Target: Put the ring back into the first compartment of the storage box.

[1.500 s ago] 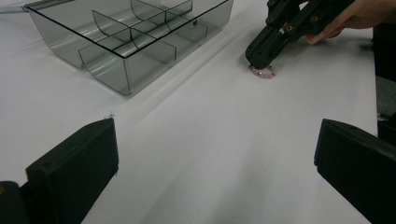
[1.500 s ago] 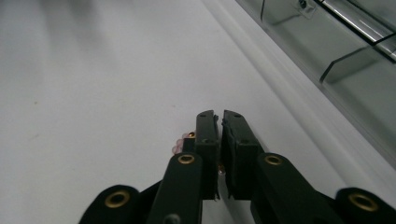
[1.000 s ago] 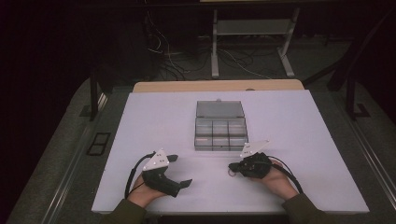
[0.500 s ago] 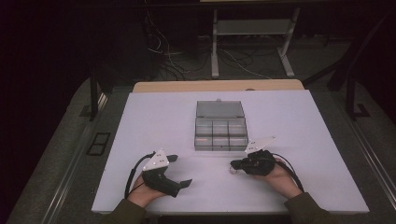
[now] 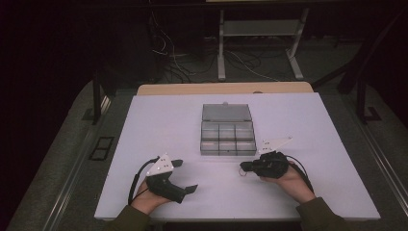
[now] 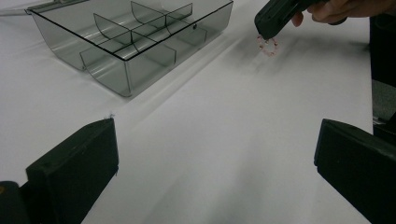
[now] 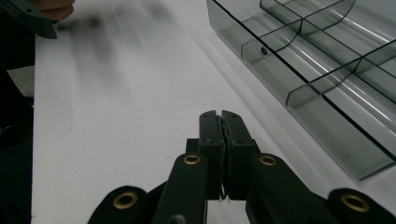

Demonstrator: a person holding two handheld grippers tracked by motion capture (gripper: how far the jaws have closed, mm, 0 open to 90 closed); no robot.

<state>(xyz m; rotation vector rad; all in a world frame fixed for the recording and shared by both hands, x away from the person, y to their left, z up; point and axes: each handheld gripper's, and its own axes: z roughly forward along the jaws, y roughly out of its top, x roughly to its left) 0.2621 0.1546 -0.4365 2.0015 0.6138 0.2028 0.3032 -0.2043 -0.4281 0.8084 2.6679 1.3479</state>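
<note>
**Right gripper pinches a small ring by the box**

We hold the left gripper (image 5: 184, 176) with jaws wide and empty. Our right gripper (image 5: 243, 167), jaws closed, grips a small pinkish ring (image 6: 268, 46) just over the table (image 5: 159, 120), near the clear box (image 5: 227, 131) beyond.

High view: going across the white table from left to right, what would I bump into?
left gripper → clear compartment box → small ring hanging from the shut right gripper.
</note>
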